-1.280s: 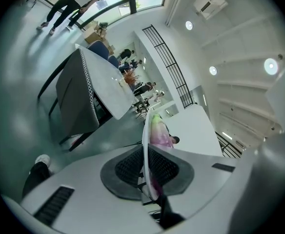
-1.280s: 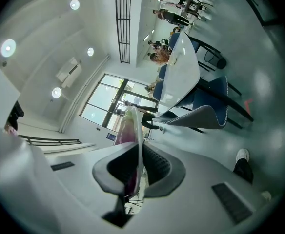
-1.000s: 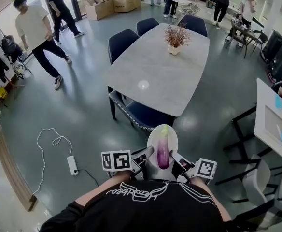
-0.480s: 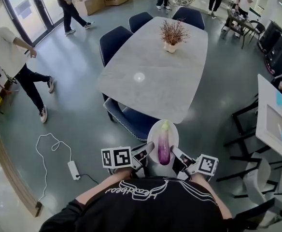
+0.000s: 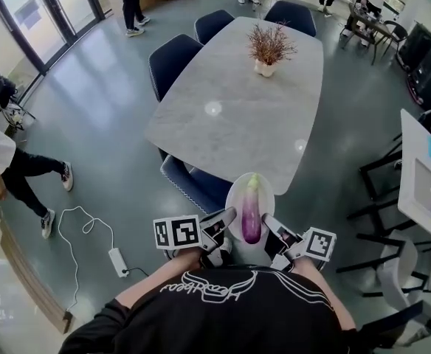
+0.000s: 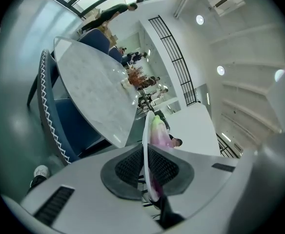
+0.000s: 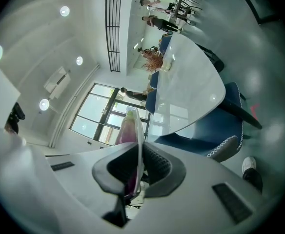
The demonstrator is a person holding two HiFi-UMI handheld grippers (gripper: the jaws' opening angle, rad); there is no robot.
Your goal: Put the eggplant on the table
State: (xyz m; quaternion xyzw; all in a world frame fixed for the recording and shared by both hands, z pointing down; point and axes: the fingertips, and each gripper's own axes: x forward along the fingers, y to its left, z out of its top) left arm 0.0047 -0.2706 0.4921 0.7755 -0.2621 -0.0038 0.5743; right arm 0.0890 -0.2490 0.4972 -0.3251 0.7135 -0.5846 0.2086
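Between the two grippers' jaws, a white round plate (image 5: 235, 195) carries a long purple eggplant (image 5: 251, 216). The left gripper (image 5: 226, 217) and the right gripper (image 5: 269, 222) each clamp its rim. The grey stone counter (image 5: 230, 109) lies ahead of them.

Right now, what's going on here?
A person holds a white plate with both grippers: the left gripper is clamped on its left rim and the right gripper on its right rim. A purple eggplant lies along the plate. The plate is in the air, just short of the near end of the grey table, above a blue chair. Nothing has been set down yet.
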